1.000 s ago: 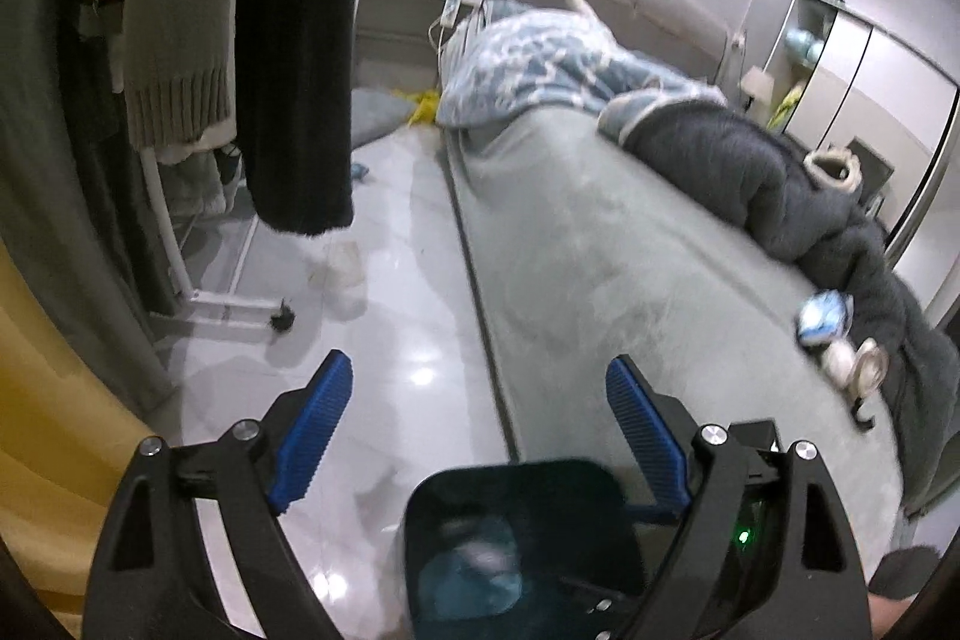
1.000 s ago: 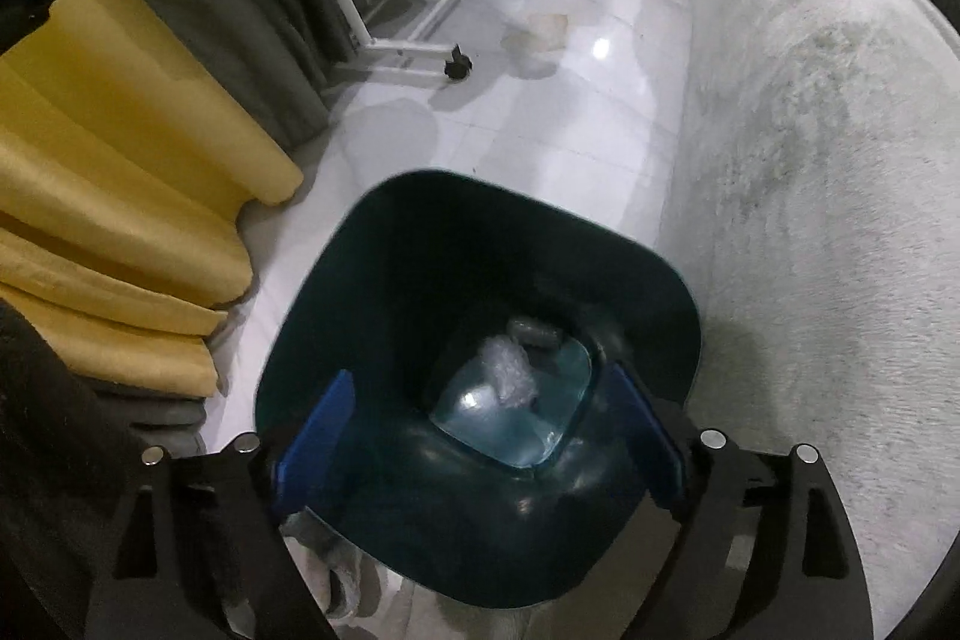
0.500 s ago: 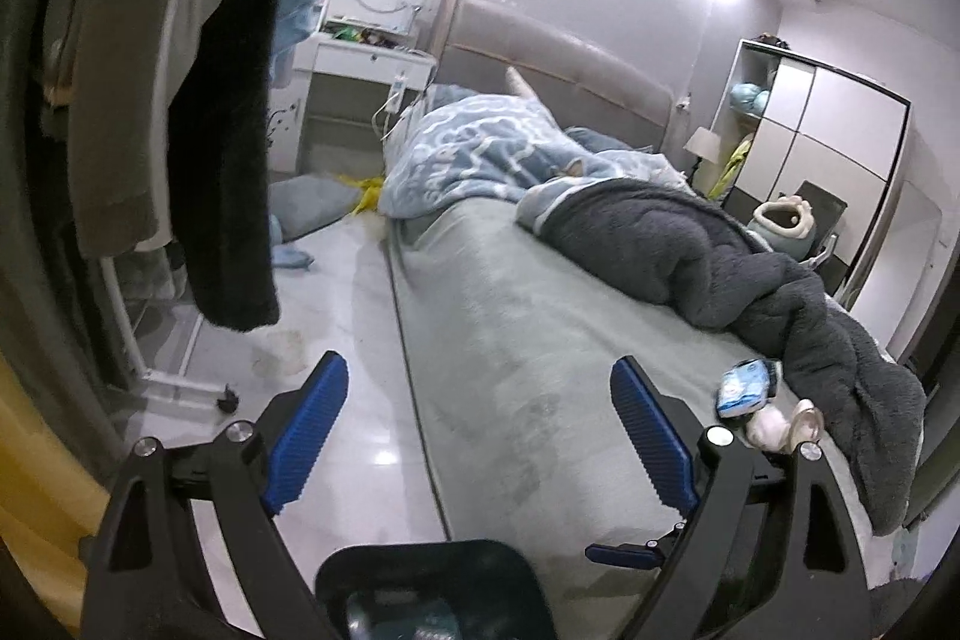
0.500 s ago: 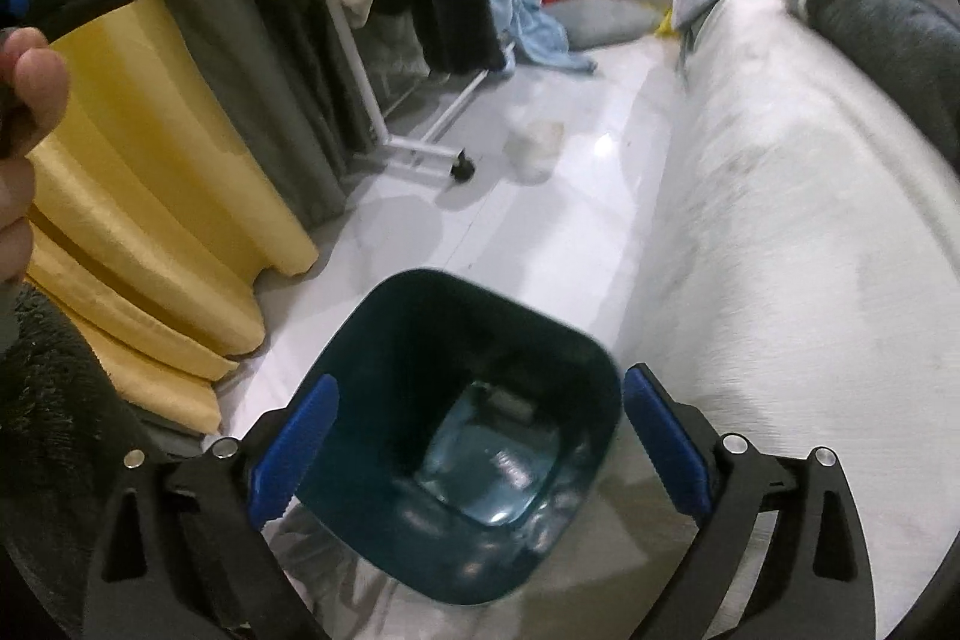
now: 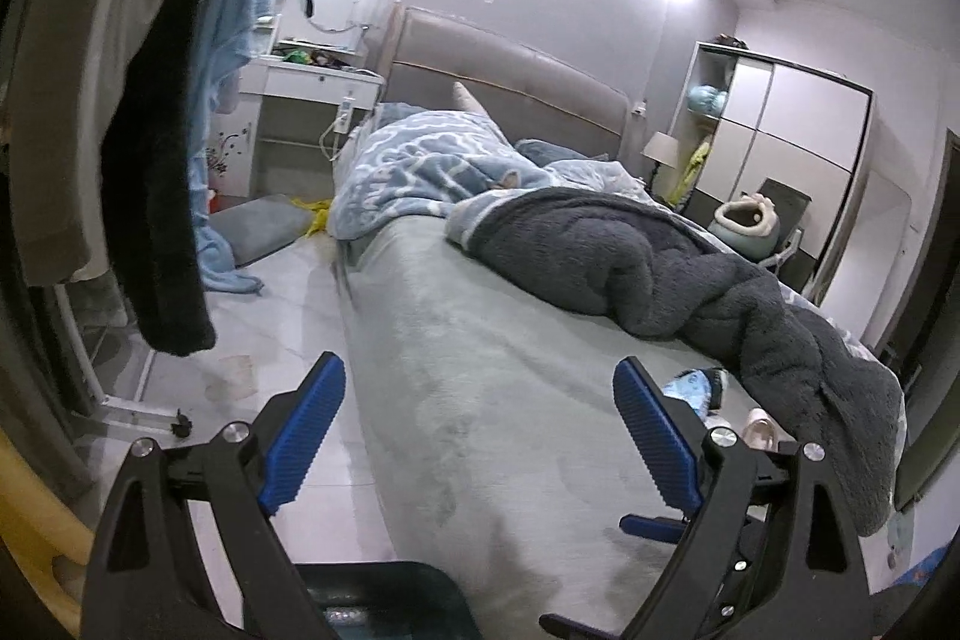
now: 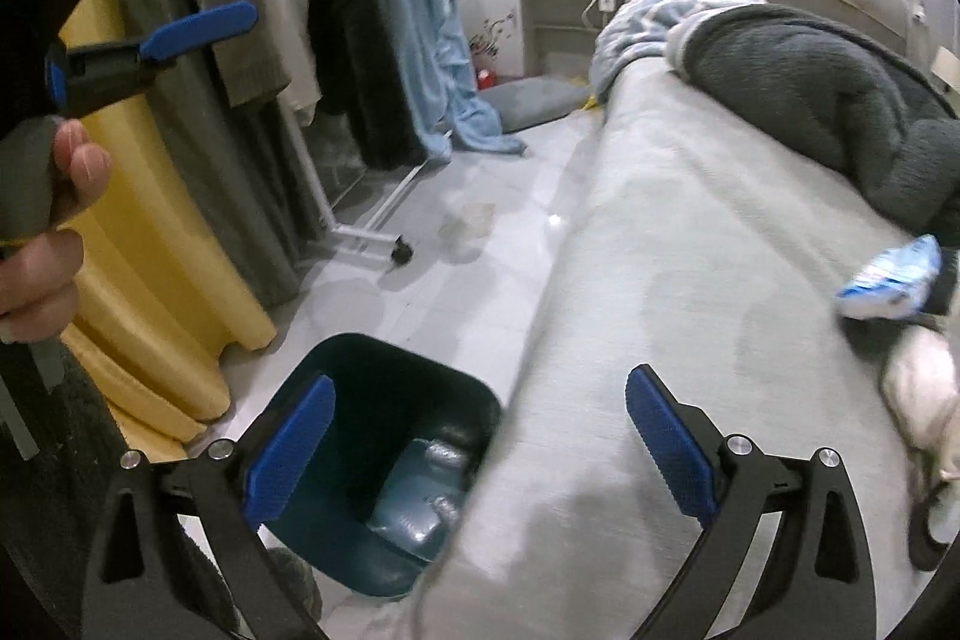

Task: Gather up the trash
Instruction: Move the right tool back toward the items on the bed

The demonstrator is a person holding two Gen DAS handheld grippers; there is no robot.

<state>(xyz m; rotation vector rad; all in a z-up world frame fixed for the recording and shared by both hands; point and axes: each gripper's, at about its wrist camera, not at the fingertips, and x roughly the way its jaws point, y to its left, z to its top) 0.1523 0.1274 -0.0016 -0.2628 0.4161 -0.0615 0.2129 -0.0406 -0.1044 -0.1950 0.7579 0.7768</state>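
The right gripper (image 6: 480, 442) is seen with its blue-padded jaws spread wide and nothing between them; the left gripper (image 5: 480, 436) is likewise apart and empty. A crumpled blue-and-white plastic wrapper (image 6: 891, 277) is found on the grey-green bed cover (image 6: 690, 250), against the dark grey fleece blanket (image 6: 810, 82). It is judged light, soft and crackly, liable to slip; a pinch across its bunched middle is advised. The dark teal plastic bin (image 6: 384, 466), already holding refuse, stands on the floor beside the bed.

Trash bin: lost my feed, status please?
Both grippers, left and right, open, empty. Trash bin on floor beside bed, trash inside. Blue wrapper on bed, nothing blocking it.
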